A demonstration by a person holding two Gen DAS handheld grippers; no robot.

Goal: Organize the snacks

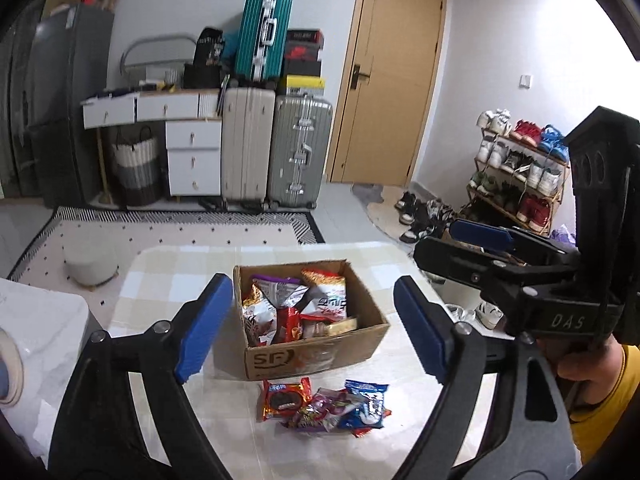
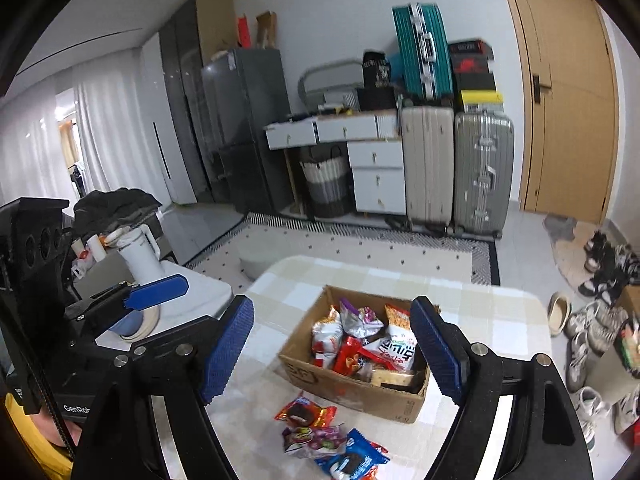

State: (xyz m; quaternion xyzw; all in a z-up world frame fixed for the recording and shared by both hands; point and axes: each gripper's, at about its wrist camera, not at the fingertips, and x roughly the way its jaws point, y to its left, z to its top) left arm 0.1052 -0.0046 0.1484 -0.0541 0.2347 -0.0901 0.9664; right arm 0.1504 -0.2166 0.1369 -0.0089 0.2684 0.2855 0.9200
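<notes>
Blue ribbed pads line the black fingers of both grippers, and both pairs stand wide apart with nothing between them. The left gripper (image 1: 312,328) hangs over the table (image 1: 168,280), which wears a pale checked cloth of cream and white squares; the right gripper (image 2: 332,352) hovers at its side, its body reading "DAS" in the left wrist view, while the left one shows "GenRob" with the rest cut off in the right wrist view.

Nearest on the cloth lies a small heap of loose snack packets (image 1: 326,406), just in front of the cardboard box (image 1: 316,356) and not touching either gripper. A red packet (image 1: 286,400) with a dark sandwich biscuit pictured on it sits at the left, a purple packet (image 1: 316,412) in the middle, and a blue packet (image 1: 366,404) at the right; their lettering is too small to read.

The open box stands upright behind them, printed "SF" on its near face. More packets (image 1: 296,308) fill it: silver and purple, red, and an orange-and-white one with bold characters I cannot make out.

Beyond the table a patterned rug (image 1: 200,228) covers the floor. Against the far wall stand a beige suitcase (image 1: 248,144) and a grey suitcase (image 1: 302,152), with a teal suitcase (image 1: 264,36) stacked above. A wooden door (image 1: 384,80) stands to their right, and a shoe rack (image 1: 520,168) farther right.
</notes>
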